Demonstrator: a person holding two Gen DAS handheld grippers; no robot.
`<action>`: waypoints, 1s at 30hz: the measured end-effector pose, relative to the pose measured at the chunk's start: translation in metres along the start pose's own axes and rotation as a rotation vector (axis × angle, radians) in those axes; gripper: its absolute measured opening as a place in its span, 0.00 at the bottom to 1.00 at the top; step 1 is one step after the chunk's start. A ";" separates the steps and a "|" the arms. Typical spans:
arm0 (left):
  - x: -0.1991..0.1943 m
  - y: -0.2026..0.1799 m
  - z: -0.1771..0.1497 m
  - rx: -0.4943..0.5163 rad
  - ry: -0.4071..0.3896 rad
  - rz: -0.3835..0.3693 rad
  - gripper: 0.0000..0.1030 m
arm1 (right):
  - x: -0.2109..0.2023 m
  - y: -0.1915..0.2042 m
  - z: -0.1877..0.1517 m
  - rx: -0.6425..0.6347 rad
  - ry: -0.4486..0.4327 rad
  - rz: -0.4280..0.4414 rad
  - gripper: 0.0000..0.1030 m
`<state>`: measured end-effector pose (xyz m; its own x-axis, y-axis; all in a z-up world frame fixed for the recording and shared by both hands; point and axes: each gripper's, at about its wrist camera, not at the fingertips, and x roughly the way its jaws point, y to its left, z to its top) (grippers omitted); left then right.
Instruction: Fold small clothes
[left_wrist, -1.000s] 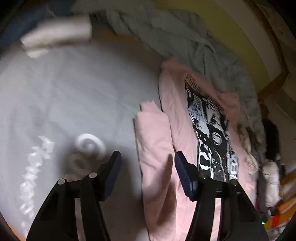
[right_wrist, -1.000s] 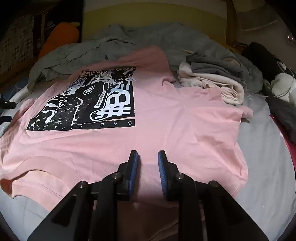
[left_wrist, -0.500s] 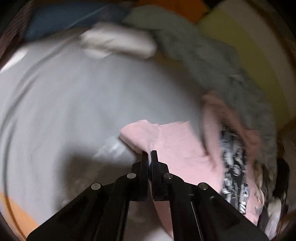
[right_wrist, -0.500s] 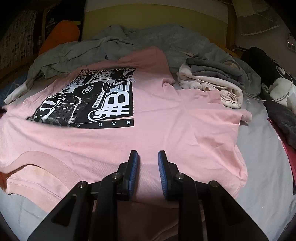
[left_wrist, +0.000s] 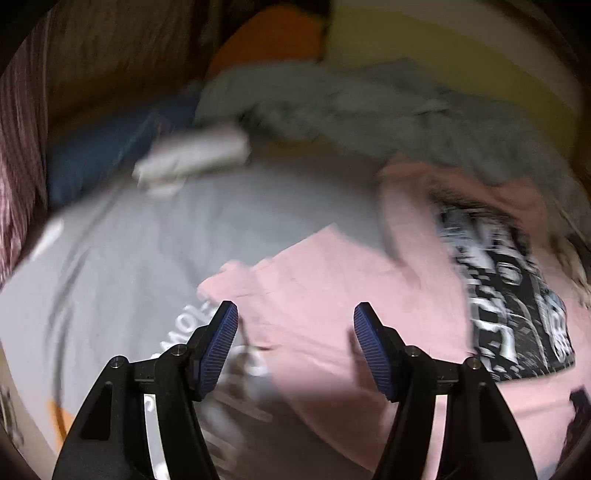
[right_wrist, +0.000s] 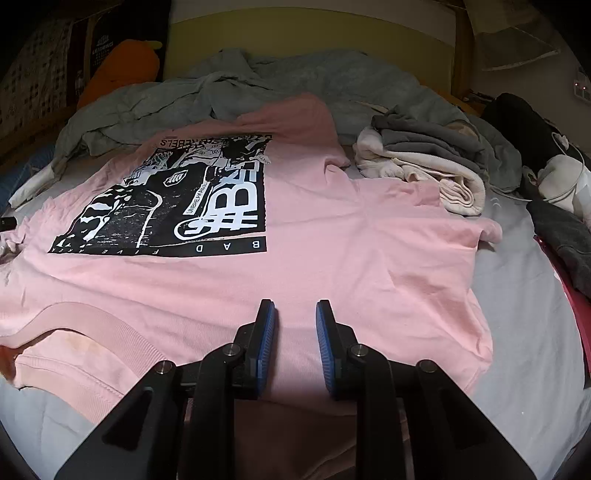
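A pink T-shirt (right_wrist: 332, 243) with a black-and-white print lies spread front up on the grey bed sheet (right_wrist: 528, 317). My right gripper (right_wrist: 295, 332) hovers low over the shirt near its collar edge, jaws slightly apart with pink cloth between them, and it is unclear whether they pinch it. In the blurred left wrist view the shirt's sleeve (left_wrist: 295, 280) lies pulled out flat. My left gripper (left_wrist: 295, 343) is open just above that sleeve and holds nothing.
A grey blanket (right_wrist: 258, 85) is heaped at the headboard. Folded grey and cream clothes (right_wrist: 432, 162) sit right of the shirt, dark garments (right_wrist: 554, 177) farther right. An orange plush (right_wrist: 122, 62) and a blue pillow (left_wrist: 103, 155) lie at the left. A white cloth roll (left_wrist: 192, 158) is nearby.
My left gripper shut on the bunched sleeve, pulled it outward flat, then opened and let it go. The shirt's left side now lies smoother. My right gripper has not moved.
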<state>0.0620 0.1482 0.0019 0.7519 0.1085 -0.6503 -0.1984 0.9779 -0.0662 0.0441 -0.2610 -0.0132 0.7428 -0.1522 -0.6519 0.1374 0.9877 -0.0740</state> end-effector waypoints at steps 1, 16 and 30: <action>-0.010 -0.010 -0.002 0.020 -0.037 -0.036 0.62 | 0.000 0.000 0.000 0.001 0.000 0.001 0.23; -0.049 -0.123 -0.074 0.303 -0.143 -0.278 0.63 | -0.012 -0.009 0.000 0.048 -0.011 0.018 0.25; -0.024 -0.142 -0.090 0.363 -0.040 -0.226 0.67 | -0.040 -0.141 0.016 0.489 -0.075 -0.018 0.45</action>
<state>0.0158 -0.0095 -0.0412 0.7762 -0.1161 -0.6197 0.2033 0.9765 0.0717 0.0057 -0.3951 0.0359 0.7798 -0.1892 -0.5967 0.4290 0.8558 0.2892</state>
